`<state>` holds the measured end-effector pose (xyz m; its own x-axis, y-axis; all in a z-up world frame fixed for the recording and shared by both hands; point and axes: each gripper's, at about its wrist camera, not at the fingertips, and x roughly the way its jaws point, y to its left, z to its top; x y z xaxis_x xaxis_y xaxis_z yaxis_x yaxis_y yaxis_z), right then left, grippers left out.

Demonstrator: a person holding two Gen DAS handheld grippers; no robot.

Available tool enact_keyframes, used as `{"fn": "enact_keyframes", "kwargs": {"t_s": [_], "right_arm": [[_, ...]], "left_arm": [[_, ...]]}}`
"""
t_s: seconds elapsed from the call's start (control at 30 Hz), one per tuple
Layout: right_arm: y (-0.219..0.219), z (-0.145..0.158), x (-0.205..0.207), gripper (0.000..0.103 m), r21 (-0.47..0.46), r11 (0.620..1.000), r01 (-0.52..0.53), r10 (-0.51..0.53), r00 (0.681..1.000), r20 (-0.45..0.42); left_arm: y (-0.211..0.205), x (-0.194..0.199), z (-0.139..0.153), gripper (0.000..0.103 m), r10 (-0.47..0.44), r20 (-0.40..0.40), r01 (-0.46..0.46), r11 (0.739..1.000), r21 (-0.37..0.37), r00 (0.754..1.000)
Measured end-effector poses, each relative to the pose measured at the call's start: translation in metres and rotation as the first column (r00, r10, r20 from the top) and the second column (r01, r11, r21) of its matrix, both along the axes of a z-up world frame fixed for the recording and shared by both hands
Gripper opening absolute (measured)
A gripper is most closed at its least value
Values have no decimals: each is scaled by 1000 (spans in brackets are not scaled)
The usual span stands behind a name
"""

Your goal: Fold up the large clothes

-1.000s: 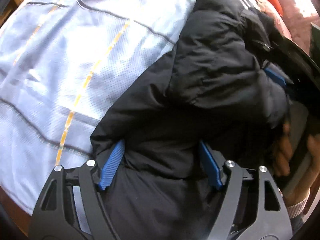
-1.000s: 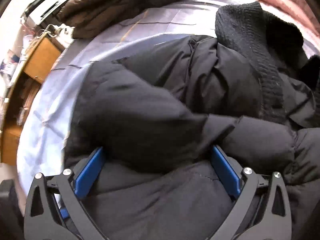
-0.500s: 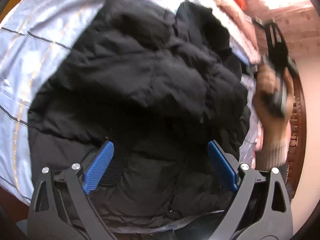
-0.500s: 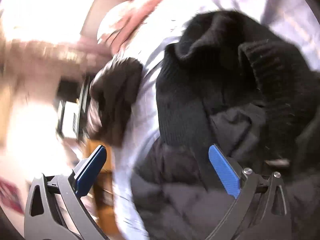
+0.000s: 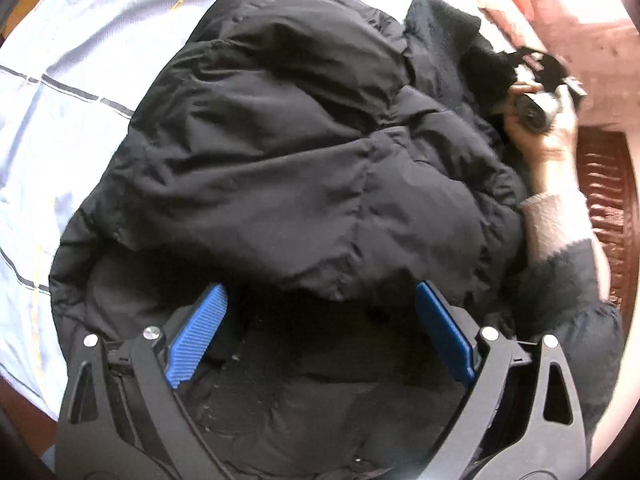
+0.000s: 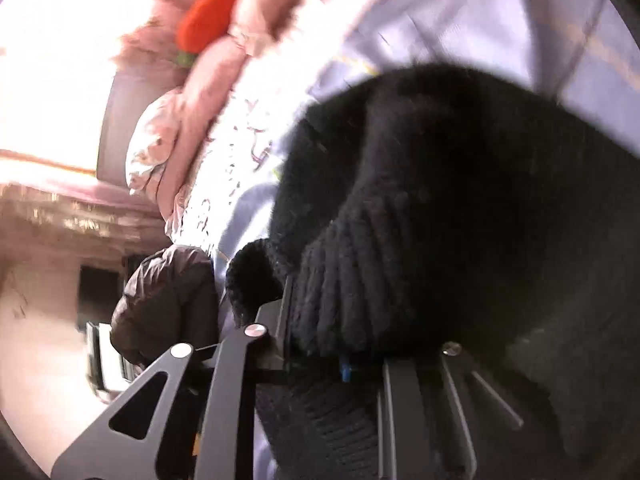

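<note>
A black puffer jacket (image 5: 304, 168) lies bunched on a pale blue bed sheet (image 5: 80, 80). My left gripper (image 5: 320, 328) is open above the jacket's near edge, holding nothing; its blue pads (image 5: 198, 334) stand wide apart. A black ribbed knit garment (image 6: 440, 216) lies at the jacket's far side, also in the left wrist view (image 5: 452, 44). My right gripper (image 6: 344, 360) is shut on this knit garment, its pads buried in the fabric. In the left wrist view the right gripper (image 5: 536, 80) shows in the person's hand at the far right.
A pink quilt (image 6: 224, 80) with an orange item (image 6: 212, 12) lies along the bed's far side. A brown puffer garment (image 6: 168, 300) sits at the bed's edge. A dark wooden bed frame (image 5: 608, 208) runs on the right.
My right gripper has closed on the black knit garment; it was open half a second ago. My left gripper has pulled back from the jacket and stays open.
</note>
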<state>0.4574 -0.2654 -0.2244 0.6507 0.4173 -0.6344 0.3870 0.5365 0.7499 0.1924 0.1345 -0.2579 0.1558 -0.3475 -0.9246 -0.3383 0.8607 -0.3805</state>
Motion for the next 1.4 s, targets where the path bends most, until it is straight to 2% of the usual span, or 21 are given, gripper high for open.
{"fn": "enact_keyframes", "kwargs": {"t_s": [0.1, 0.2, 0.3, 0.43, 0.53, 0.6, 0.67, 0.73, 0.8, 0.87, 0.9, 0.97, 1.0, 1.03, 1.07, 1.13, 1.2, 1.3, 1.33, 1.37, 1.4], "right_arm": [[-4, 48, -20, 13, 8, 999, -42, 40, 991, 130], [1, 113, -68, 12, -16, 989, -148, 147, 951, 272], [12, 172, -148, 12, -14, 955, -295, 277, 878, 391], [26, 235, -273, 12, -131, 888, -440, 442, 740, 508], [41, 250, -369, 12, -269, 821, -503, 567, 664, 488], [57, 237, -415, 12, -342, 752, -563, 659, 635, 404], [79, 201, -446, 12, -337, 676, -655, 736, 622, 267], [91, 158, -457, 12, -322, 621, -714, 774, 624, 108], [96, 114, -463, 13, -329, 578, -746, 774, 629, -66], [94, 80, -462, 13, -325, 568, -756, 746, 640, -185], [90, 63, -458, 15, -305, 586, -751, 722, 654, -225], [88, 52, -452, 22, -310, 586, -749, 691, 661, -291], [89, 51, -455, 38, -323, 571, -755, 684, 655, -322], [90, 52, -459, 69, -343, 549, -762, 669, 647, -366], [89, 59, -461, 78, -373, 526, -764, 649, 644, -405], [83, 76, -469, 84, -423, 518, -743, 628, 666, -402], [63, 110, -474, 84, -491, 558, -669, 580, 737, -347], [30, 148, -477, 84, -538, 662, -521, 526, 835, -161], [23, 158, -473, 84, -531, 699, -480, 507, 855, -106], [18, 162, -466, 84, -510, 725, -463, 505, 861, -65], [20, 162, -453, 84, -471, 742, -478, 534, 846, -18]], "left_arm": [[2, -3, -3, 96, 30, -24, -31, 999, -41, 999], [-1, -5, 4, 96, 33, -20, -33, 999, -28, 999], [11, -10, 15, 96, 75, 9, -75, 997, -21, 997], [37, -19, 31, 96, 161, 41, -160, 987, -32, 986], [61, -32, 43, 96, 247, 62, -242, 967, -80, 967], [78, -41, 53, 96, 318, 88, -310, 946, -94, 944], [95, -50, 66, 96, 398, 139, -393, 917, -67, 907], [104, -55, 78, 97, 446, 190, -448, 893, -39, 874], [107, -53, 89, 97, 441, 226, -448, 894, -24, 868], [96, -48, 97, 97, 371, 247, -380, 925, -12, 895], [85, -42, 98, 97, 334, 256, -340, 940, -19, 907], [58, -37, 105, 97, 191, 292, -195, 981, -15, 937], [39, -32, 108, 97, 101, 309, -112, 994, 18, 946], [21, -32, 110, 97, 12, 324, -35, 997, 64, 946], [-5, -32, 112, 97, -93, 338, 48, 989, 138, 937], [-40, -35, 114, 97, -207, 340, 124, 961, 249, 917], [-64, -38, 110, 97, -259, 314, 172, 945, 279, 913], [-70, -34, 98, 97, -233, 280, 197, 968, 153, 931], [-67, -32, 94, 98, -211, 263, 188, 976, 110, 941], [-66, -28, 88, 98, -199, 249, 180, 979, 98, 948], [-65, -26, 84, 98, -185, 235, 167, 981, 94, 954]]}}
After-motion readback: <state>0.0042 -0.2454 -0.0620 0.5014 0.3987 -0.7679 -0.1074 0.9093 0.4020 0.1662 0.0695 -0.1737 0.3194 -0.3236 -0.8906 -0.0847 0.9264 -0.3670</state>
